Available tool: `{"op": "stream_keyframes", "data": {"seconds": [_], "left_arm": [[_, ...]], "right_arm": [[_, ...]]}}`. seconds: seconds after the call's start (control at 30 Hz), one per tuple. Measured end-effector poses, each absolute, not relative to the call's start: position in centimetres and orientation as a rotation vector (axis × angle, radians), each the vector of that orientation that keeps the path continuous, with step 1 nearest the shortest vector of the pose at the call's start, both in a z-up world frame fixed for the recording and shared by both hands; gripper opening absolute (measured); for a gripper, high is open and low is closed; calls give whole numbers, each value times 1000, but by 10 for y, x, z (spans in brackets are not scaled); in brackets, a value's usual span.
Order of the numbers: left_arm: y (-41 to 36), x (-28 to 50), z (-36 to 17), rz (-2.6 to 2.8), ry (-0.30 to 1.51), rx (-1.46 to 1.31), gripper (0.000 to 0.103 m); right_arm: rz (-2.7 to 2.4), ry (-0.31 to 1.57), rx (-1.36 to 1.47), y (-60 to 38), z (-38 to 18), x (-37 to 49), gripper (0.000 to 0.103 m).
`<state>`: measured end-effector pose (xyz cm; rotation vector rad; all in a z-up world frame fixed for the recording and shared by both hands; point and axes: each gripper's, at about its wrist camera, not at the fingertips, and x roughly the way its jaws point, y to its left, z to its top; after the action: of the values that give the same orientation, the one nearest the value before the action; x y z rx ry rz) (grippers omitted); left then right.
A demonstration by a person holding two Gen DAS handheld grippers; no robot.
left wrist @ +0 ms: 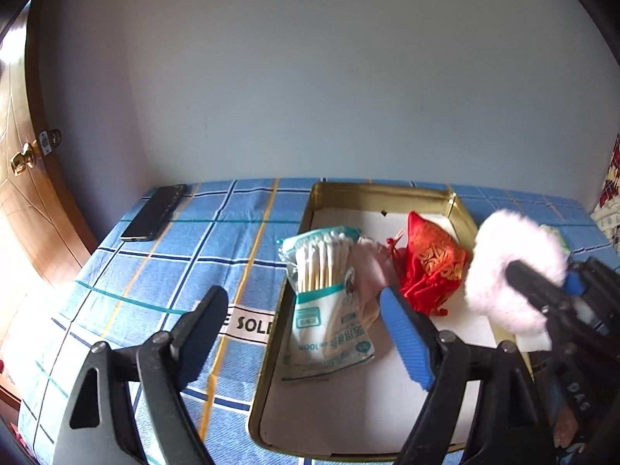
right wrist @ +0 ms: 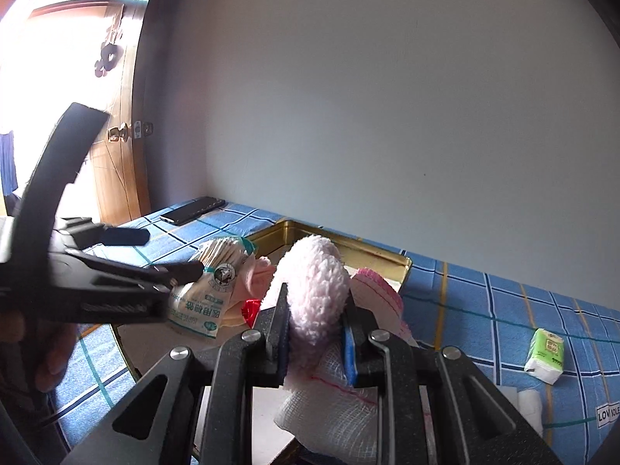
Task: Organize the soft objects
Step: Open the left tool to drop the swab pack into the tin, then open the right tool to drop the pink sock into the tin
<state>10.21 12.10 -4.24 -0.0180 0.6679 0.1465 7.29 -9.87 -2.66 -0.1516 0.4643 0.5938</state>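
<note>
A gold tin tray (left wrist: 381, 190) lies on the blue checked cloth and also shows in the right wrist view (right wrist: 372, 250). In it lie a cotton swab pack (left wrist: 323, 298), a pale pink cloth (left wrist: 370, 271) and a red embroidered pouch (left wrist: 430, 265). My left gripper (left wrist: 306, 335) is open and empty, hovering over the tray's left edge by the swab pack (right wrist: 211, 290). My right gripper (right wrist: 316, 335) is shut on a fluffy pink-white soft item (right wrist: 316, 283), held above the tray's right side; it also shows in the left wrist view (left wrist: 511, 259).
A black phone (left wrist: 155, 213) lies at the cloth's far left corner. A green tissue pack (right wrist: 544, 354) lies on the cloth right of the tray. A white roll (right wrist: 531, 403) sits near it. A wooden door (left wrist: 27, 193) stands to the left, a plain wall behind.
</note>
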Motion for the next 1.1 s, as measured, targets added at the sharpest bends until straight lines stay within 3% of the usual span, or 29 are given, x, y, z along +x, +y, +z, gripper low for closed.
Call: {"op": "stream_keyframes", "data": {"seconds": [0.27, 0.33, 0.5, 1.1], "left_arm": [[140, 82, -28, 192, 625, -73, 85], [145, 82, -25, 203, 618, -85, 88], [149, 78, -23, 215, 606, -96, 98], [76, 83, -21, 134, 613, -16, 98]], "right_arm": [[615, 507, -162, -94, -32, 79, 26], [622, 513, -162, -91, -32, 80, 41], [607, 485, -177, -91, -27, 73, 54], [509, 468, -114, -153, -16, 67, 56]]}}
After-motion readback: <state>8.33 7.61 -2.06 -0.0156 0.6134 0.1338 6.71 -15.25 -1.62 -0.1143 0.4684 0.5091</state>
